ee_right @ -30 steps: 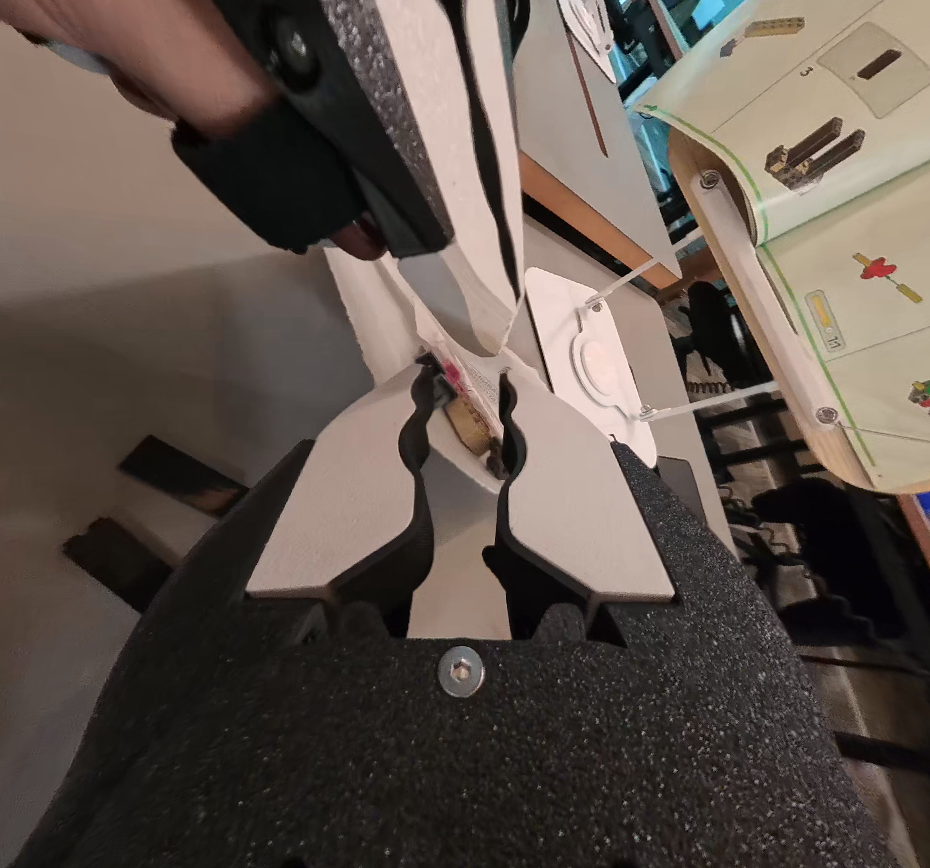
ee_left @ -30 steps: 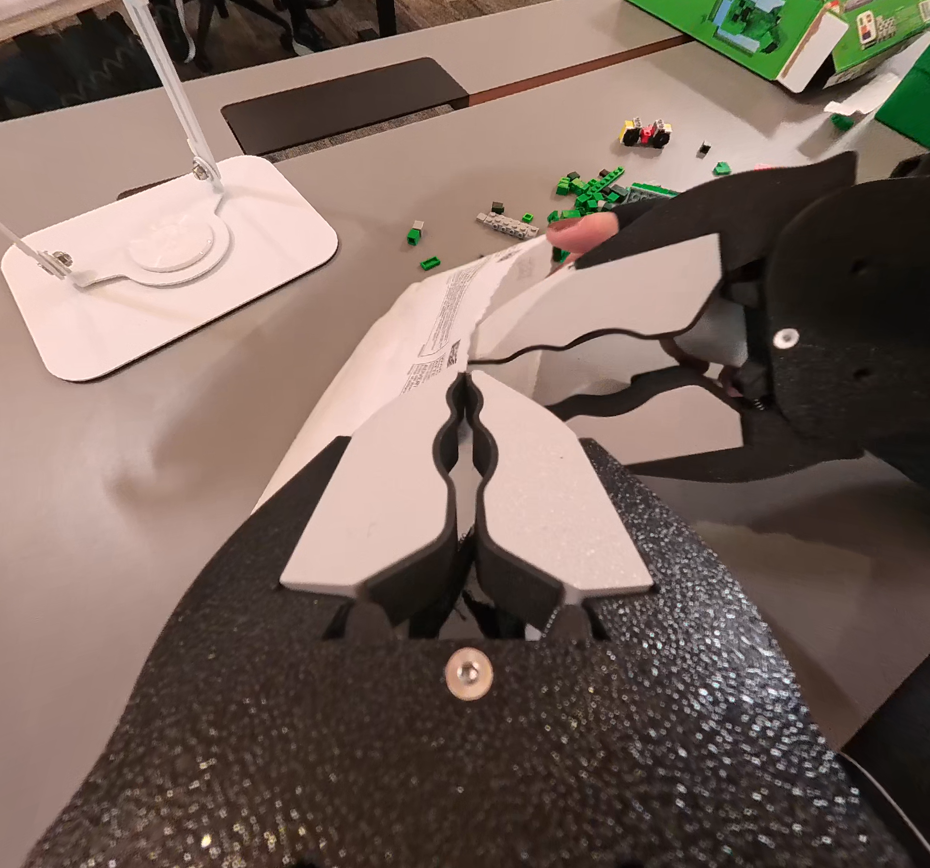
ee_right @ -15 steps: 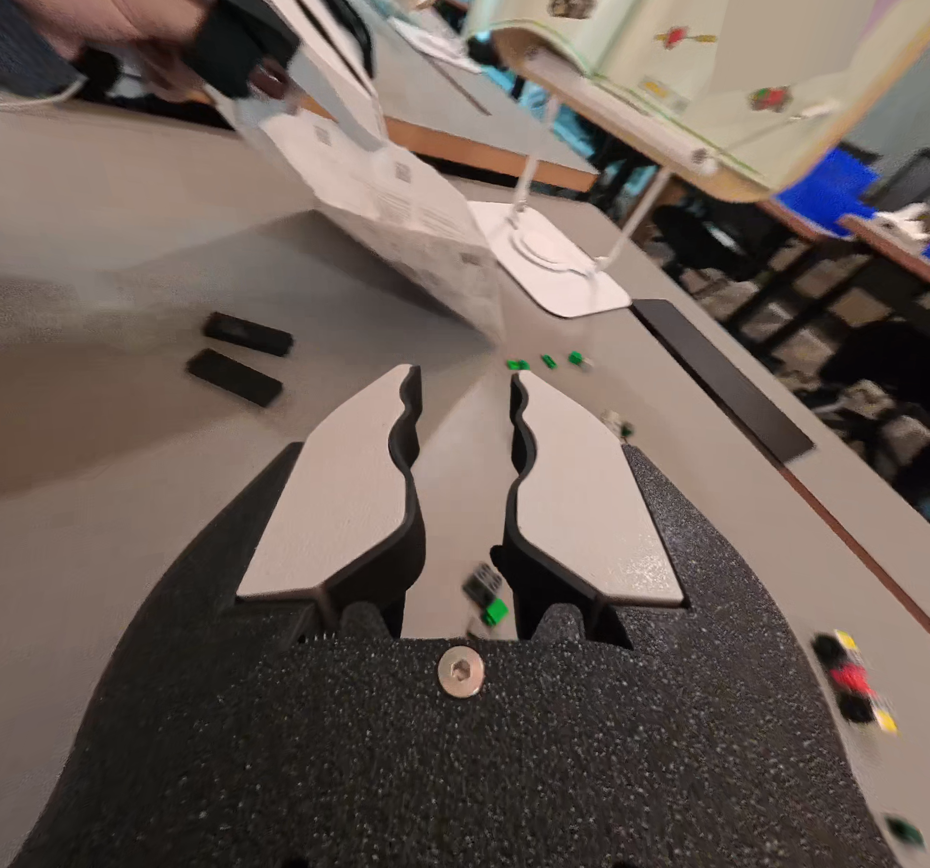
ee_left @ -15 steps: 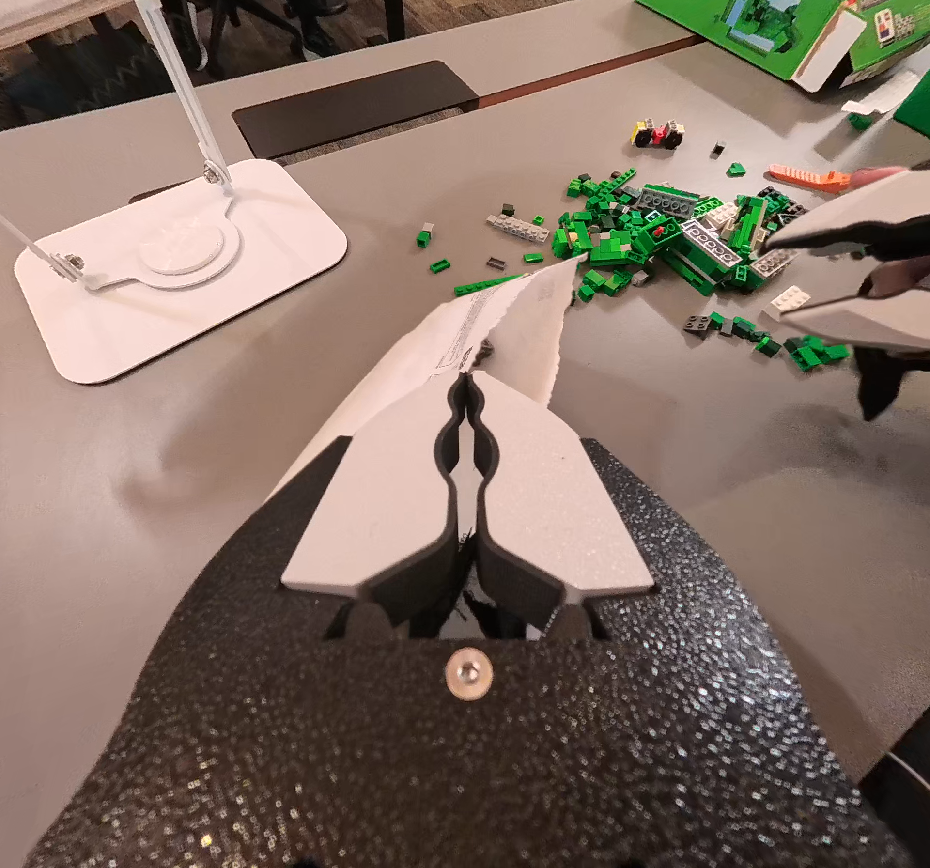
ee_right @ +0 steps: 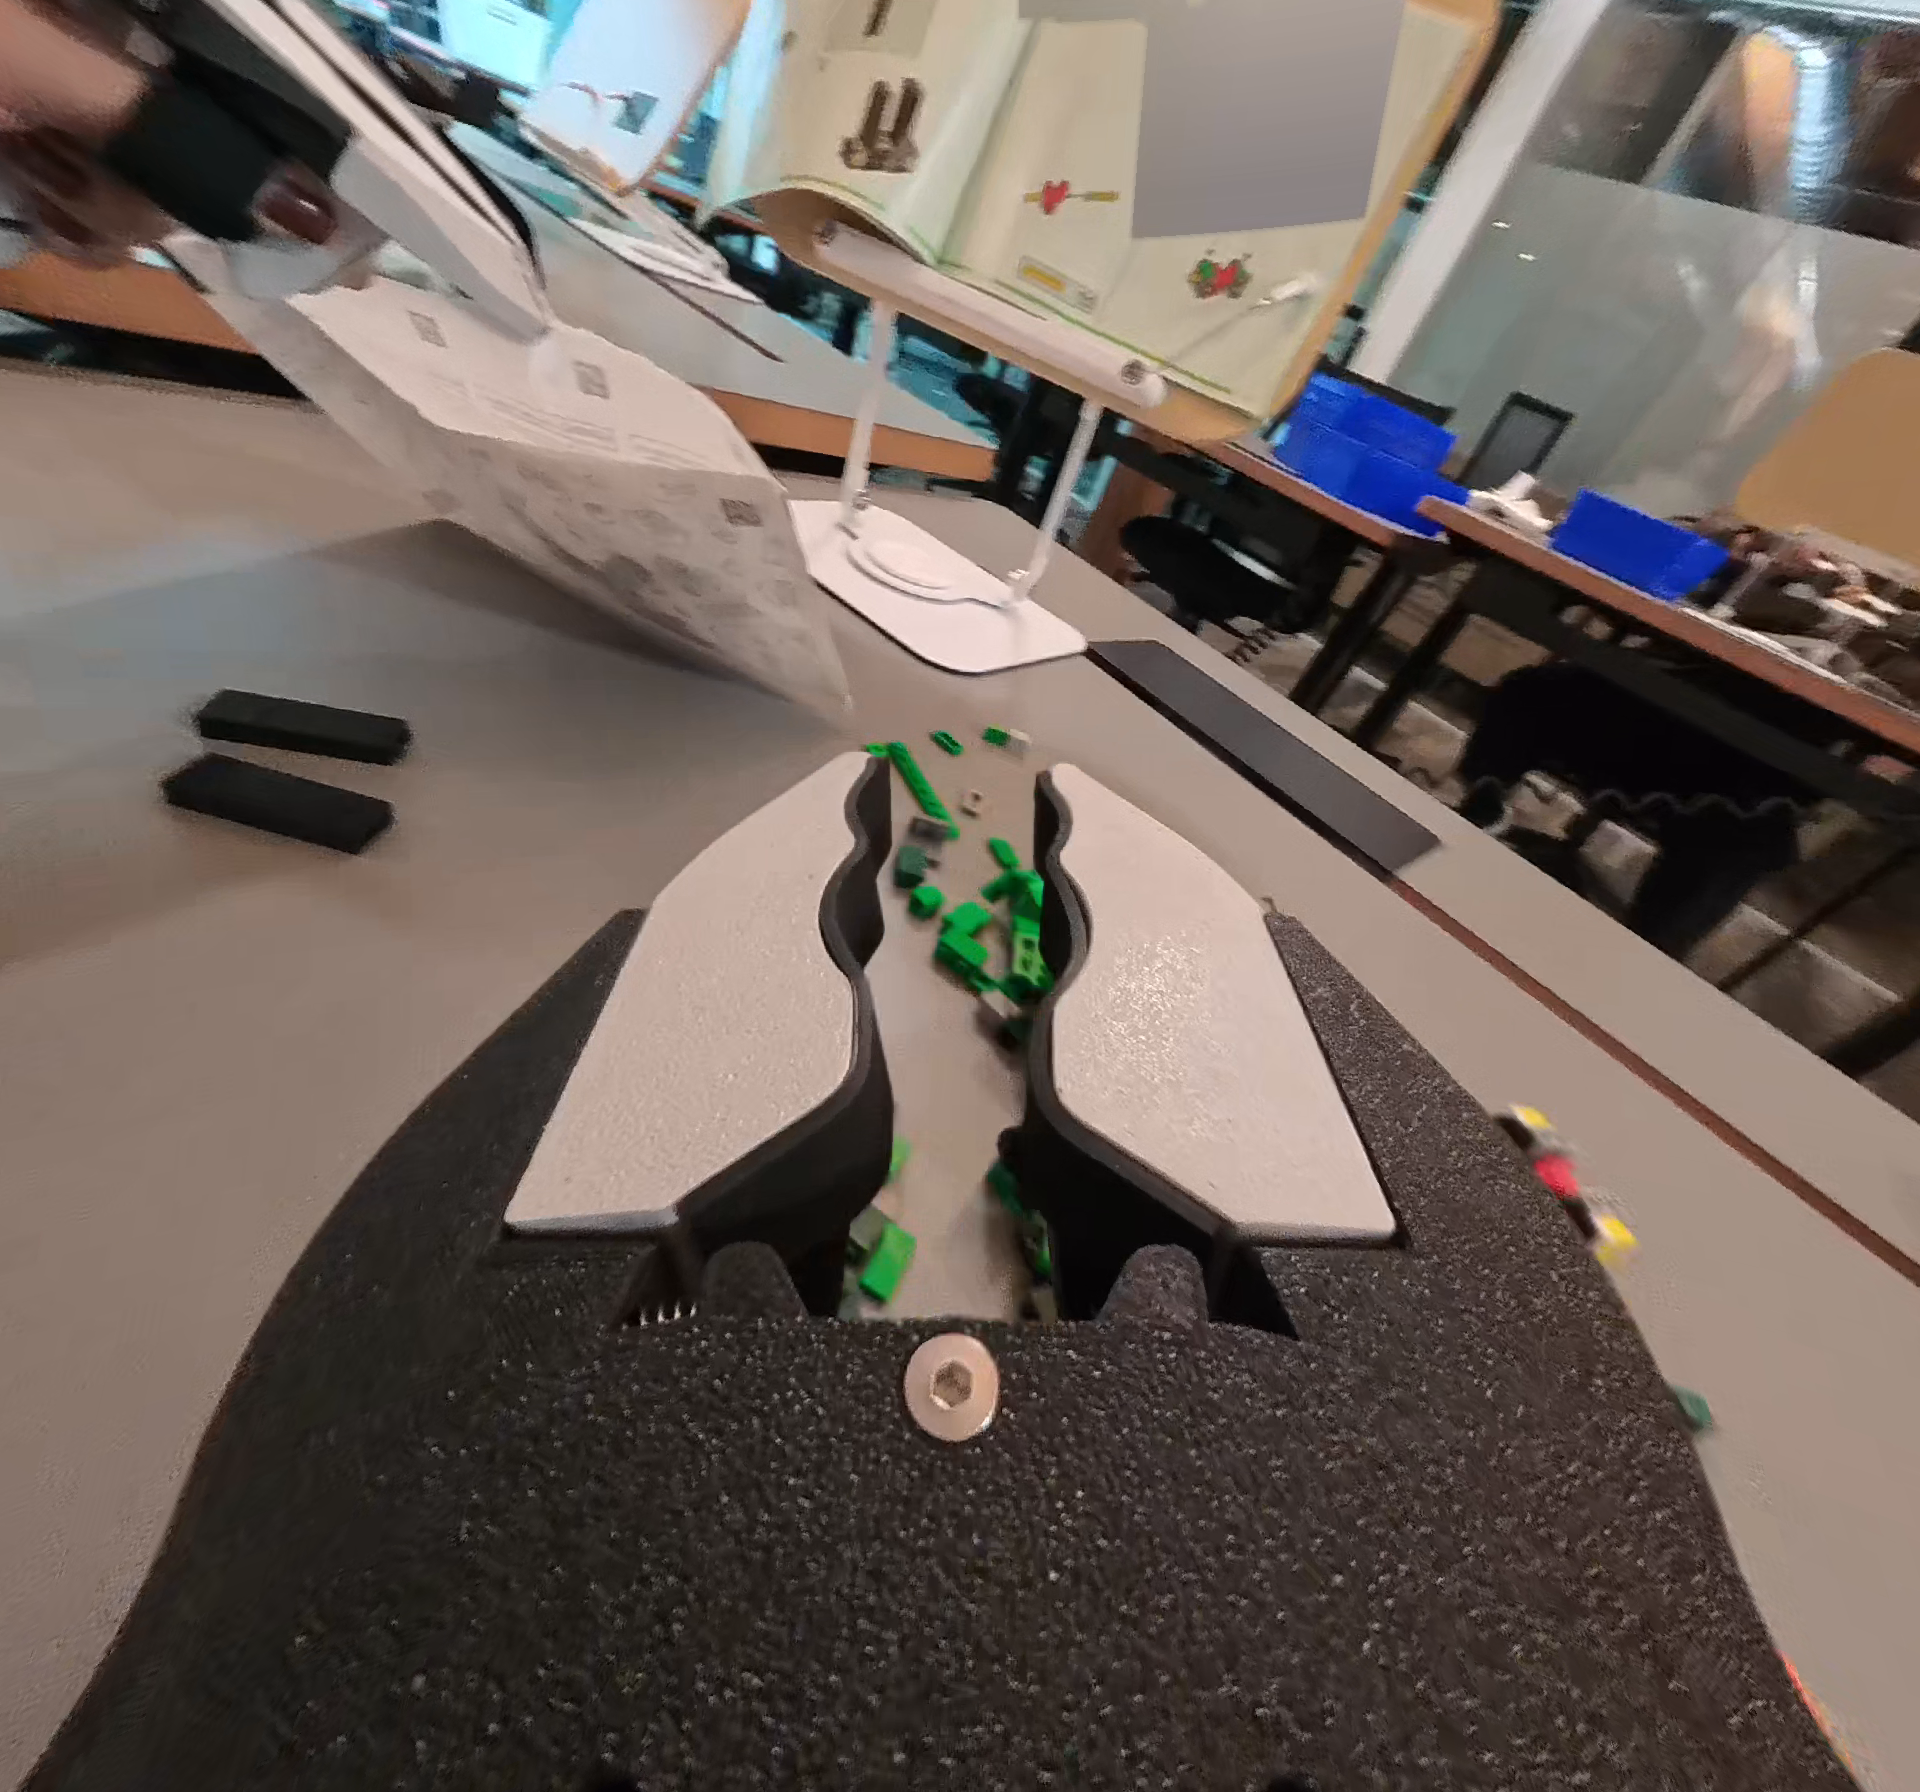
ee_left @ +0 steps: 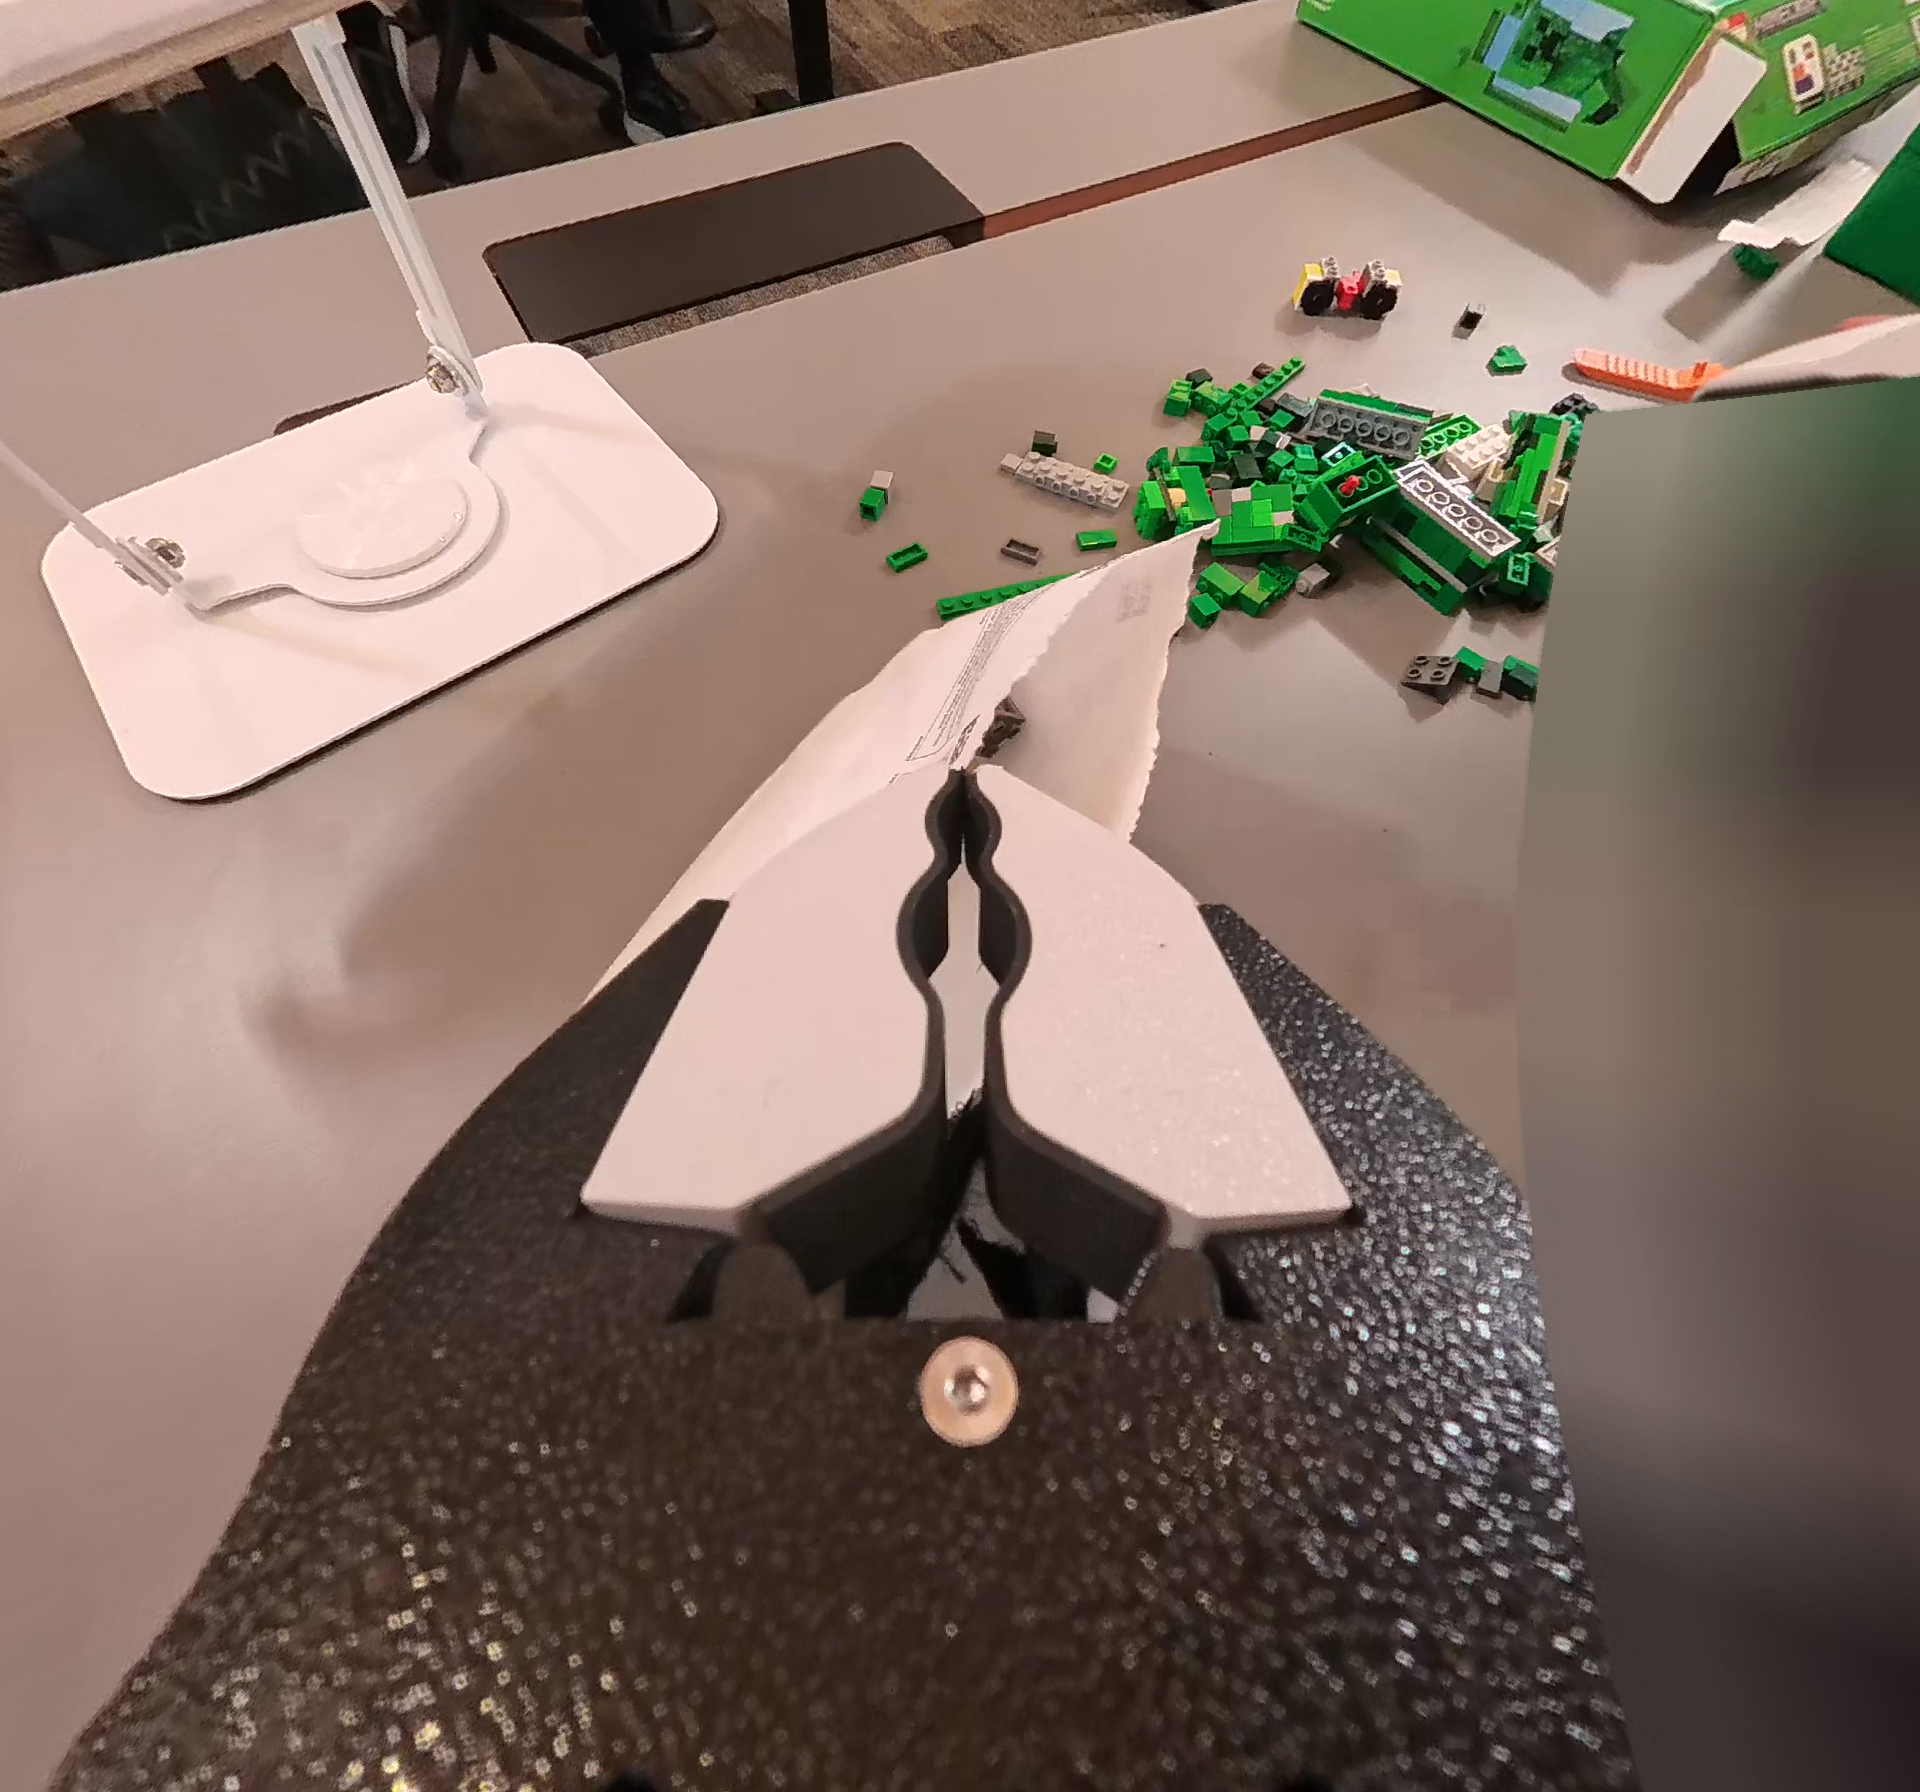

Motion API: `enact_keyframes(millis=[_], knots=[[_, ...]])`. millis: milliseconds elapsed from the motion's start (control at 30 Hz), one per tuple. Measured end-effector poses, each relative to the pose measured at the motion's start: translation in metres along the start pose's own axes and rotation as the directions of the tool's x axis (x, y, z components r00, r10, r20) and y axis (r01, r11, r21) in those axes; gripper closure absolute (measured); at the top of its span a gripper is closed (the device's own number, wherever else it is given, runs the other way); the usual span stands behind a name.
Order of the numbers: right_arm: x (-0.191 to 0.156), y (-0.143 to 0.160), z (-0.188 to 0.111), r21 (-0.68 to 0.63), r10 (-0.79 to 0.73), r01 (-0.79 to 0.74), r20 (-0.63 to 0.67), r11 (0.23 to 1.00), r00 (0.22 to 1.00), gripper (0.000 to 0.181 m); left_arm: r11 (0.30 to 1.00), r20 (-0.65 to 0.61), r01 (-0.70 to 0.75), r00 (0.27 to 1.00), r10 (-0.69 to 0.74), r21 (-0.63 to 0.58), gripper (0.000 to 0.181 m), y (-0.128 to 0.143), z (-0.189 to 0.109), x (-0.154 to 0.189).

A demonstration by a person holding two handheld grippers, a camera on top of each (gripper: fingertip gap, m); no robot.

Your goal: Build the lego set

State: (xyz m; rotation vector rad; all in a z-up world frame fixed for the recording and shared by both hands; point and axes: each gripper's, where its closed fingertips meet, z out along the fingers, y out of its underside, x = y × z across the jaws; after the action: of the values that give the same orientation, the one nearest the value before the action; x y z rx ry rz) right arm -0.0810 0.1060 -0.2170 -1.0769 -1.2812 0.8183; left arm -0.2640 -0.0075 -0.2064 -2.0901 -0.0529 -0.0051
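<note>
While the left gripper (ee_left: pixel 964 786) is pinching the torn white paper bag (ee_left: pixel 1081 693) between closed fingers, we are holding the right gripper (ee_right: pixel 961 786) with fingers apart, gripping nothing, over loose green bricks (ee_right: pixel 987 921). The brick pile (ee_left: pixel 1351 516) is lying on the grey table (ee_left: pixel 416 911) at two o'clock of the bag; whether anything remains inside, we cannot tell. The open green box (ee_left: pixel 1621 49) is sitting at one o'clock.

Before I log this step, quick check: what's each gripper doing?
Left gripper: closed on the torn white paper bag.
Right gripper: open, holding nothing, above the green bricks.
</note>
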Motion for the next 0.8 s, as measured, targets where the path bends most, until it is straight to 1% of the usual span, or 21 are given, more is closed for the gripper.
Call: enact_keyframes(millis=[100, 167, 233, 300, 400, 467, 533, 600, 667, 733, 800], knots=[[0.012, 0.014, -0.005, -0.019, 0.031, -0.032, -0.057, 0.999, 0.998, 0.155, 1.0, 0.0, -0.004, 1.0, 0.004, 0.002, 0.181, 0.0, 0.001, 0.0], [0.015, 0.013, -0.007, -0.004, 0.037, -0.038, -0.083, 0.999, 0.996, 0.153, 1.0, -0.004, -0.003, 1.0, 0.003, 0.004, 0.181, 0.0, 0.001, 0.0], [0.011, 0.011, -0.006, 0.017, 0.026, -0.025, -0.085, 1.0, 0.996, 0.153, 1.0, -0.008, -0.003, 1.0, 0.003, 0.006, 0.181, -0.001, 0.0, 0.001], [-0.004, 0.009, -0.002, 0.018, -0.01, 0.011, -0.039, 1.0, 0.999, 0.153, 1.0, -0.009, -0.005, 1.0, 0.005, 0.007, 0.181, -0.001, -0.001, 0.001], [-0.046, 0.004, 0.006, 0.023, -0.099, 0.097, 0.097, 0.995, 0.99, 0.156, 1.0, -0.01, -0.005, 1.0, 0.005, 0.012, 0.181, -0.001, -0.004, 0.001], [-0.077, 0.005, 0.01, 0.02, -0.181, 0.18, 0.191, 0.983, 0.965, 0.158, 1.0, -0.014, -0.005, 1.0, 0.005, 0.013, 0.181, -0.002, -0.004, 0.001], [-0.097, 0.009, 0.014, 0.015, -0.27, 0.276, 0.248, 0.961, 0.93, 0.159, 1.0, -0.018, -0.006, 1.0, 0.006, 0.011, 0.181, -0.002, -0.004, 0.002], [-0.108, 0.013, 0.014, 0.013, -0.31, 0.32, 0.289, 0.947, 0.906, 0.16, 1.0, -0.021, -0.009, 1.0, 0.009, 0.01, 0.181, -0.002, -0.004, 0.003], [-0.111, 0.014, 0.014, 0.01, -0.318, 0.331, 0.308, 0.944, 0.897, 0.16, 1.0, -0.025, -0.014, 1.0, 0.014, 0.007, 0.181, -0.002, -0.004, 0.006], [-0.112, 0.015, 0.014, 0.01, -0.333, 0.347, 0.308, 0.938, 0.891, 0.16, 1.0, -0.028, -0.021, 0.999, 0.021, 0.007, 0.181, -0.003, -0.004, 0.008], [-0.113, 0.017, 0.014, -0.001, -0.405, 0.424, 0.291, 0.906, 0.867, 0.161, 1.0, -0.031, -0.024, 0.999, 0.025, 0.011, 0.181, -0.004, -0.004, 0.009]])
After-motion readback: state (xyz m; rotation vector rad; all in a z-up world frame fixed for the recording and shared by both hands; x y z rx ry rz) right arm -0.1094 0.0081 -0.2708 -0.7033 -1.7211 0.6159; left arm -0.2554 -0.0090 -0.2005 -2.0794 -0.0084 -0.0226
